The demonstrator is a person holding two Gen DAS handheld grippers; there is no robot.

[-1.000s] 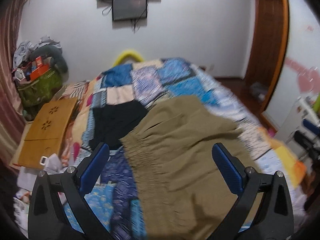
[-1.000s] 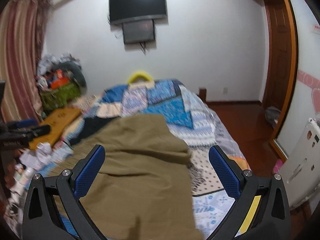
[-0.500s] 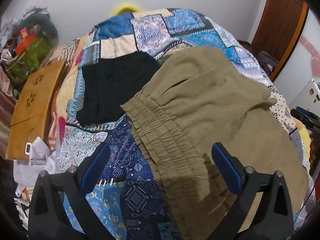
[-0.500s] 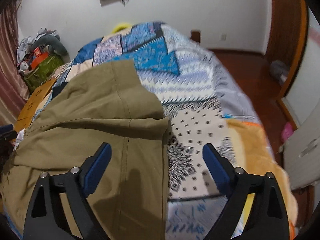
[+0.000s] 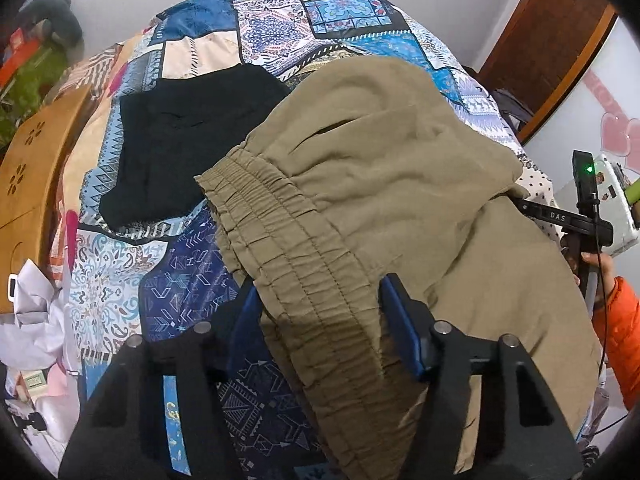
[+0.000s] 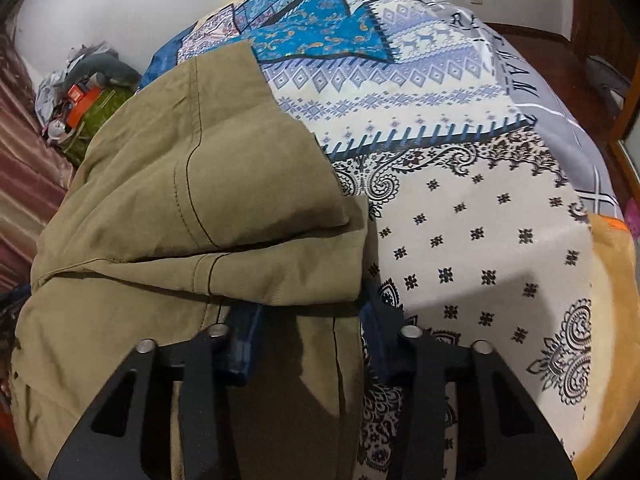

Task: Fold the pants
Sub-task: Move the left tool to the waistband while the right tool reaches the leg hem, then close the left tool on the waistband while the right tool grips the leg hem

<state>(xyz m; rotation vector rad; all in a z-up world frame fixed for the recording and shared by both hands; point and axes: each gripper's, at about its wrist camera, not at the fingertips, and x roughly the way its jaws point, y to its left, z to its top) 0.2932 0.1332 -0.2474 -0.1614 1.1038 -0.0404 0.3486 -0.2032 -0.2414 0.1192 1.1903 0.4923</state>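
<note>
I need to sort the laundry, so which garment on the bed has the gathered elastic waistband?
The olive pants, not the black garment lying flat beside them. Their ruched waistband sits between the left gripper's closing jaws.

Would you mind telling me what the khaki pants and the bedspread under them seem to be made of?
Khaki pants: apparently a matte woven cotton-like twill, with soft creases, stitched seams and a gathered elastic waistband. Bedspread: likely thin printed cotton or polyester, smooth and flat, in patchwork patterns.

The pants [image 5: 384, 184] lie on the bed [image 5: 280, 28]; a dark garment [image 5: 188, 136] lies left of the pants; a wooden tray [image 5: 28, 184] sits farther left, beside the bed.
</note>
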